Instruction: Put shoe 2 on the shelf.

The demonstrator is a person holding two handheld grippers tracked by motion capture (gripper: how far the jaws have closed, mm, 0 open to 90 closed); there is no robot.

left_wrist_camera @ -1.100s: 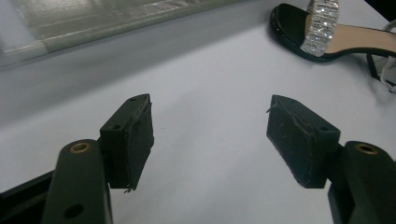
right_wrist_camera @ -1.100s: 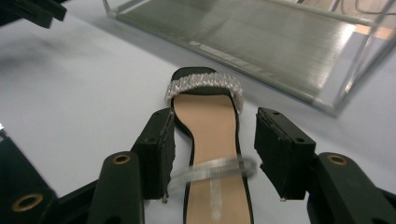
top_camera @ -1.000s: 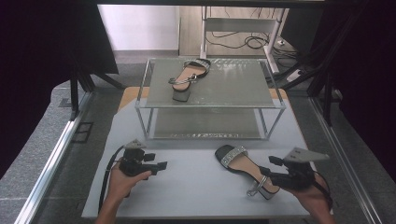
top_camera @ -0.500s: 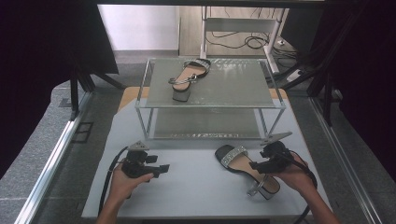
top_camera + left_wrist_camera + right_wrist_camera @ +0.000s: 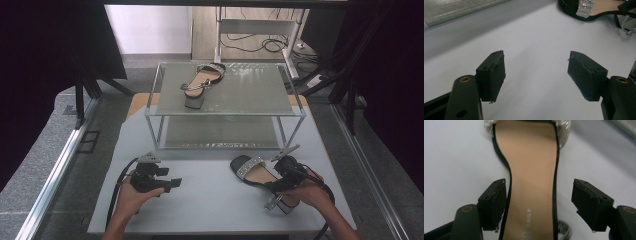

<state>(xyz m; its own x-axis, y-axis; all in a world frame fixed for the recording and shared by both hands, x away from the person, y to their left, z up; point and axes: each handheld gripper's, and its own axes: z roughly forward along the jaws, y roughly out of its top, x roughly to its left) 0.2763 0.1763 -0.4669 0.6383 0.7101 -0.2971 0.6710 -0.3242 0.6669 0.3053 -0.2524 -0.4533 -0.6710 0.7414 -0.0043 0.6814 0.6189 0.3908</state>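
Over the sandal (image 5: 531, 177): my right claw (image 5: 278, 176), jaws just opened wide, straddling its waist, gripping nothing
Left claw (image 5: 536, 75): open, empty
Risk: closing off-centre tips the sandal

Sandal (image 5: 531, 170) on the table (image 5: 210, 200) is black with a tan insole and a sparkly silver strap (image 5: 250, 166). The other sandal (image 5: 200, 82) on the shelf (image 5: 250, 95) matches. Table's pale grey, shelf greenish-grey, pads (image 5: 495, 75) black.
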